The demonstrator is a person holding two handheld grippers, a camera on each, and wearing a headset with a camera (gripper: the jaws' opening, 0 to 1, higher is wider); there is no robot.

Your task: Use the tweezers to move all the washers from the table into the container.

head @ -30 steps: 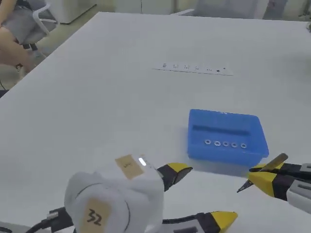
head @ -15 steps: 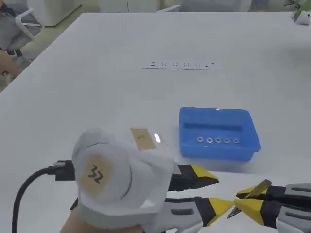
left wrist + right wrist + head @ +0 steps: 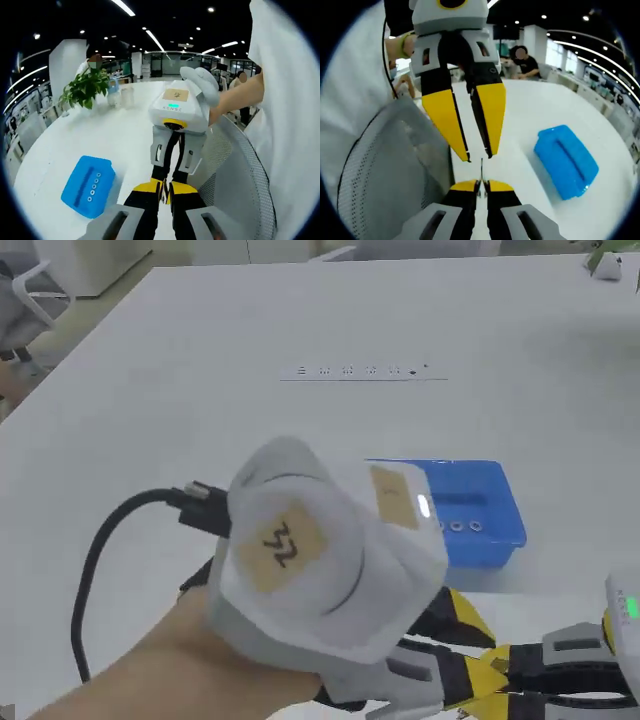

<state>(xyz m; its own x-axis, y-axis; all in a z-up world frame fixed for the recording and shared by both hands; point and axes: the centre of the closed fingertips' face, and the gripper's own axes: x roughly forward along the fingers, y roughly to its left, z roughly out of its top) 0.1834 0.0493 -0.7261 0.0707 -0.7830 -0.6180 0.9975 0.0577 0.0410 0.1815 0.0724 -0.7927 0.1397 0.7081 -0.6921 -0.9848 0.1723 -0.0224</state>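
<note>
The blue container (image 3: 482, 550) sits on the white table (image 3: 200, 390) with several washers (image 3: 466, 527) in a row inside. A further row of small washers (image 3: 350, 371) lies on the table beyond it. My left gripper (image 3: 478, 157), in a person's hand, points at my right gripper (image 3: 482, 186), tip to tip. The left jaws stand a little apart and open. My right gripper is shut on thin tweezers (image 3: 481, 169), whose point reaches up between the left jaws' tips without touching them. In the left gripper view the container (image 3: 102, 167) lies to the lower left.
A grey mesh chair back (image 3: 235, 170) stands close beside the grippers. A black cable (image 3: 105, 540) trails from the left gripper. A potted plant (image 3: 85, 87) and cups stand at the table's far end. People sit in the background.
My left gripper has swung right toward the right gripper and its jaws have narrowed from wide open. The right gripper has dropped toward the lower right corner. The head camera has shifted.
</note>
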